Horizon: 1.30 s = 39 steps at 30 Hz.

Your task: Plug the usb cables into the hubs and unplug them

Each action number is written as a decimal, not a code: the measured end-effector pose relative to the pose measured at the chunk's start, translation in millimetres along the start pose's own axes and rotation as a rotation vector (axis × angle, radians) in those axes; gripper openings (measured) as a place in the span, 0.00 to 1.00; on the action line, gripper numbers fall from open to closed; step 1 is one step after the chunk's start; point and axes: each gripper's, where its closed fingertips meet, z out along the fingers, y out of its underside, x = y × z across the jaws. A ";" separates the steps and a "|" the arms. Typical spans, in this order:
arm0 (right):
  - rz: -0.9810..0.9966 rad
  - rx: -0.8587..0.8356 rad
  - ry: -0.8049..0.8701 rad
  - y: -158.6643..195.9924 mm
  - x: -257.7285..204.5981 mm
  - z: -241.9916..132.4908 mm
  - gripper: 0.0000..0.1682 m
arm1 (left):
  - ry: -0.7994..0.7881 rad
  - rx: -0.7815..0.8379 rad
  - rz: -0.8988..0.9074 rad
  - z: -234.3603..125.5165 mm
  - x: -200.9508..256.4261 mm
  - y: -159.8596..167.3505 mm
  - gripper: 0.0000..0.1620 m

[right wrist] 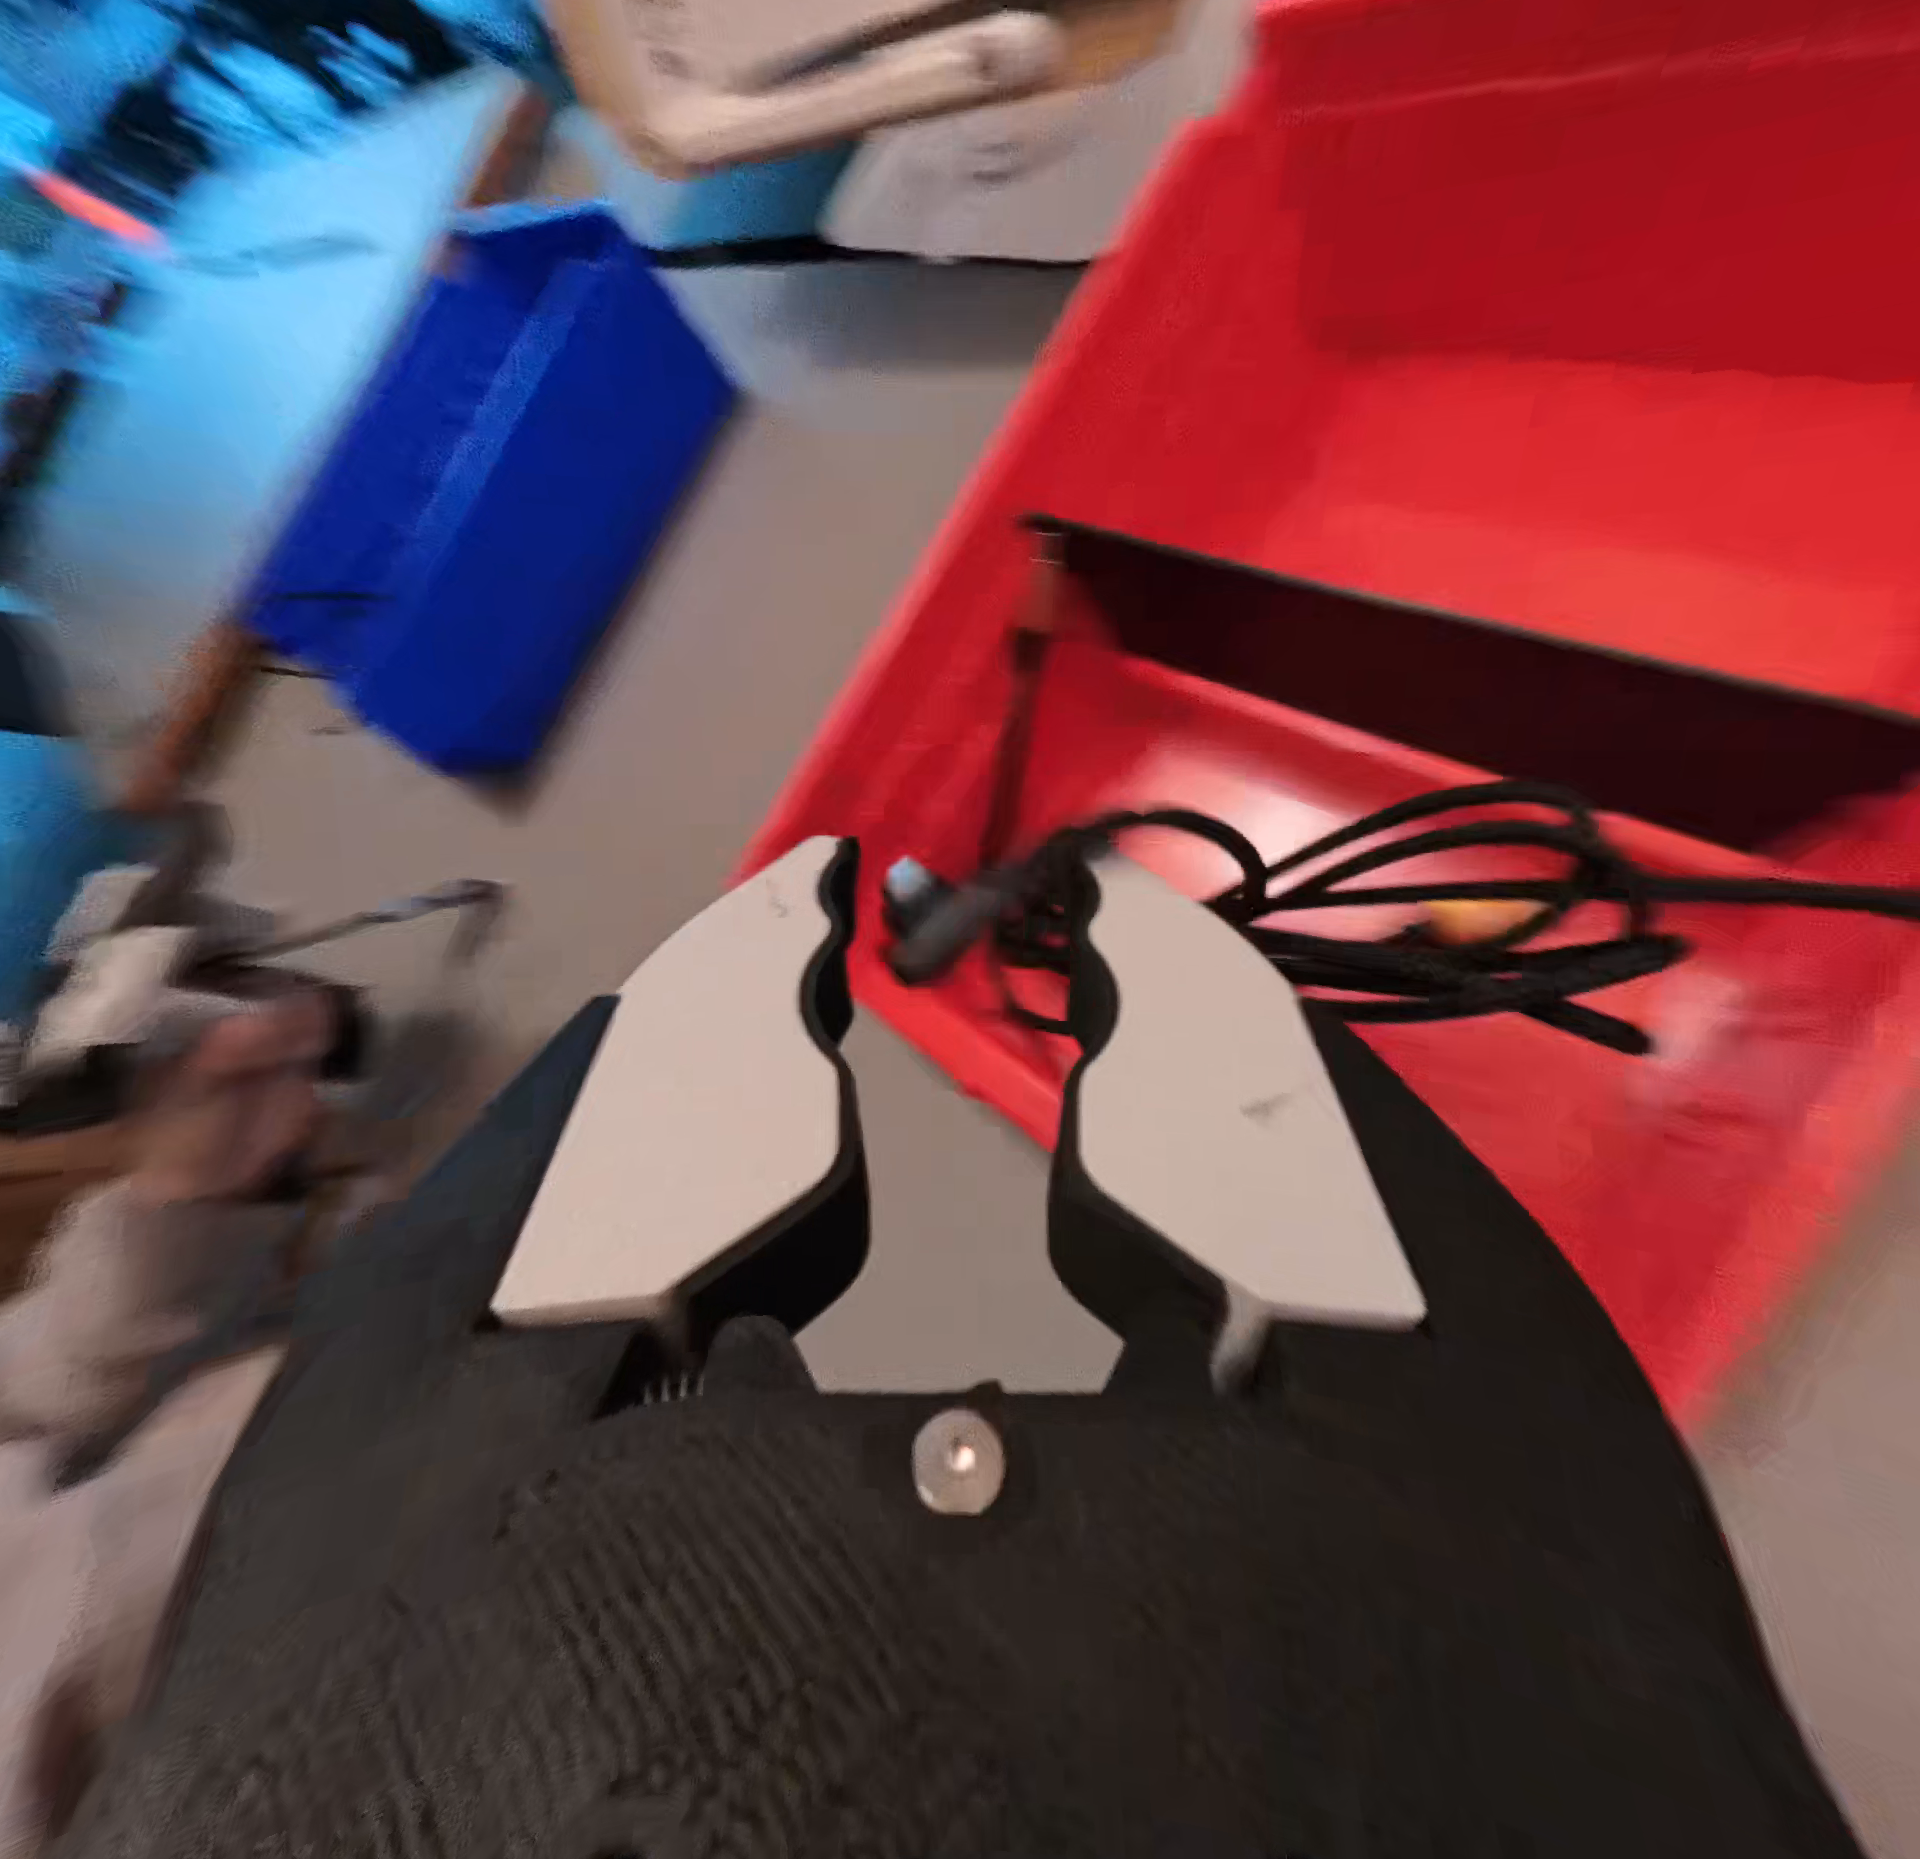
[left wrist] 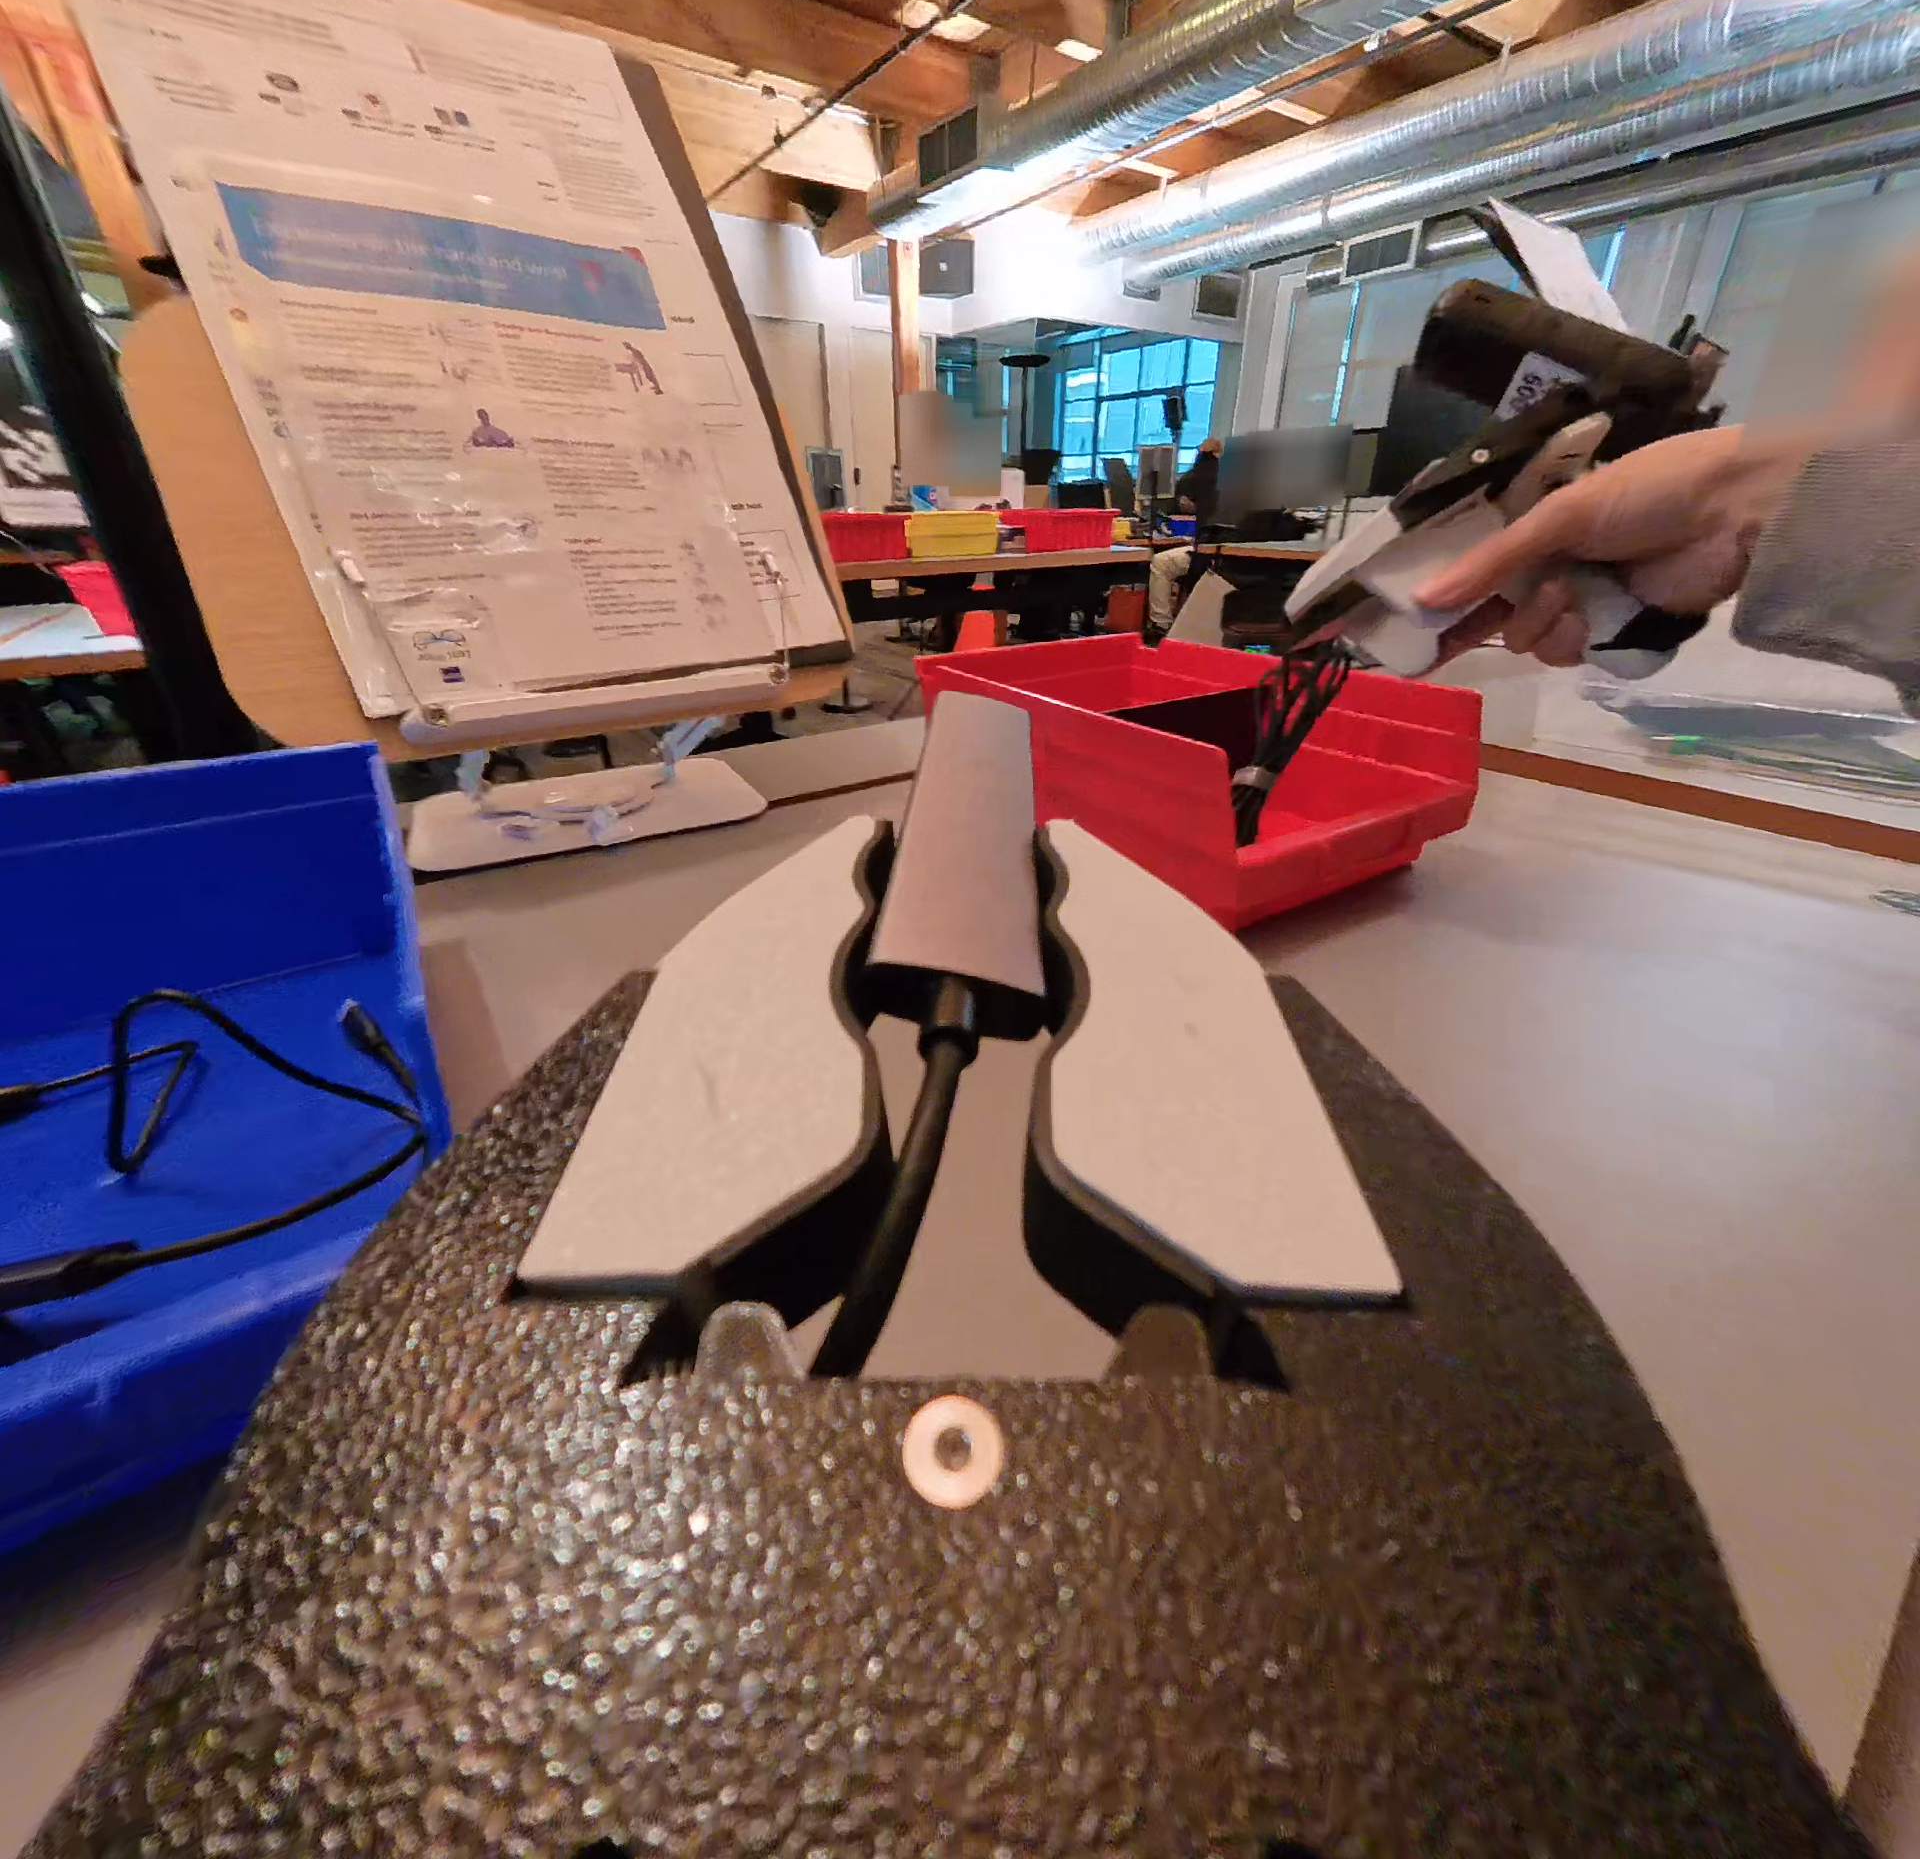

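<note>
Hub (left wrist: pixel 961 853): grey bar at centre frame, clamped in the left gripper (left wrist: pixel 961 874), far end free — presumably kept clear for a plug.
Cable (right wrist: pixel 1382 916): black bundle over the red bin (right wrist: pixel 1558 375), right of frame.
Right gripper (right wrist: pixel 961 905): apart around the connector (right wrist: pixel 914 916), not clamped.
Next: likely to need a firm pinch — blur hides contact.

Left gripper (left wrist: pixel 961 853): fingers closed, clamping. Right gripper (right wrist: pixel 971 900): fingers parted, angled downward; hand (left wrist: pixel 1621 552) grips its handle.
</note>
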 end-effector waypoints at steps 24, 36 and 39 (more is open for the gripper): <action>-0.953 0.189 -0.251 63.0 -160.2 31.0 0.46 | 0.820 -0.025 -0.181 30.6 50.5 -11.6 0.16; -0.774 0.345 -0.708 70.8 -256.6 57.9 0.20 | 0.831 0.082 -0.280 26.3 42.2 -7.4 0.16; -0.783 0.275 -0.735 78.5 -258.7 63.3 0.18 | 0.843 0.082 -0.289 26.7 43.3 -6.9 0.16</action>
